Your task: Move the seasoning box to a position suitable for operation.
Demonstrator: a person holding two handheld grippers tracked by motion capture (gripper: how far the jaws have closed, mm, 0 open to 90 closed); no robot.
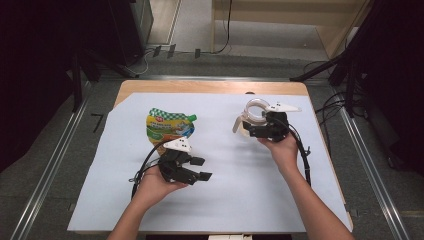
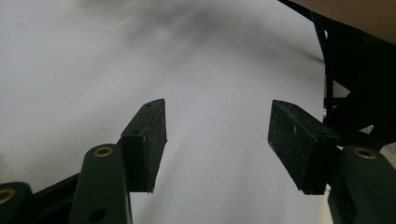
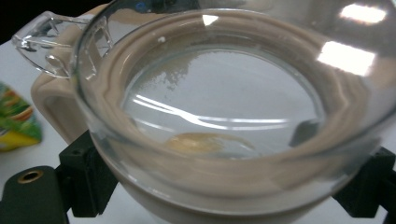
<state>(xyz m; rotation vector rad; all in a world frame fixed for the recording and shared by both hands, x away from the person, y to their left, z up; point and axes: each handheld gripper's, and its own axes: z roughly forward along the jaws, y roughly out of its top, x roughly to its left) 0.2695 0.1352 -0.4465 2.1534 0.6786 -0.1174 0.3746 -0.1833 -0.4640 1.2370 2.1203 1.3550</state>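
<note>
Here the right claw (image 3: pixel 224 186) grips a clear glass-lidded beige pot (image 3: pixel 219 121), right of the pouch (image 1: pixel 169 126); left claw (image 2: pixel 217 144) gapes empty.

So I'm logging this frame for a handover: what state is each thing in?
Glass jug: clear, held off the sheet, a small yellowish trace inside.
Right gripper: shut on the glass jug.
Left gripper: open, nothing between its jaws.
Spout pouch: lying flat on the sheet, green cap on.

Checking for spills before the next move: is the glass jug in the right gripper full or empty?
Nearly empty: through the clear glass jug only a small yellowish trace shows at the bottom, with no liquid level visible.
</note>
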